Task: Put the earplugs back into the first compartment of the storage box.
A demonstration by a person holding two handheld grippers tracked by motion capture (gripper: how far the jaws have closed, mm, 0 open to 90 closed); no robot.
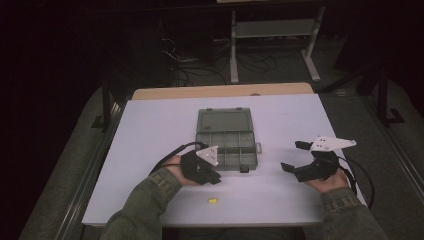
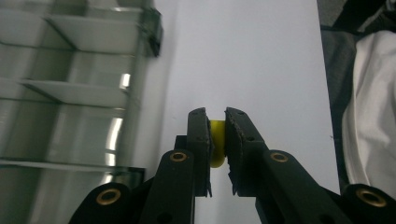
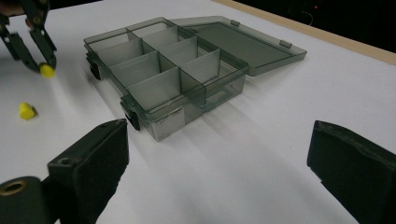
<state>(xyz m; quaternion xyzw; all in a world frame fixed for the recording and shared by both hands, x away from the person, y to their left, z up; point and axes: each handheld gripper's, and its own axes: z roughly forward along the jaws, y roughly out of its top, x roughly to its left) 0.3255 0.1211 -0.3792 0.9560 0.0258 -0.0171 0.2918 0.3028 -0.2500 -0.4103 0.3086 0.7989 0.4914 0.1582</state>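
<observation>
The left gripper is clamping a small yellow piece between its jaws, just off the tabletop beside the near left corner of the box; in the right gripper view that same gripper is hanging over the white surface with the piece at its tips, apart from the box wall. A second yellow piece is lying loose on the tabletop nearer the person, well short of the box; the right gripper view is showing it below and left of the held one. The box is sitting with its lid folded flat back, its compartments bare as far as I can tell.

The right gripper is resting to the right of the box with jaws wide apart and nothing between them.

By my reading the step in hand is sorting the yellow pieces into the box, with the pick-up made and the carry just starting. The next move is calling for lifting the piece clear of the near wall, bringing it over one compartment and opening the jaws only once it is above the dividers; the piece is small and rounded, so it may be liable to roll or bounce if dropped from high. After that the loose piece is waiting.
</observation>
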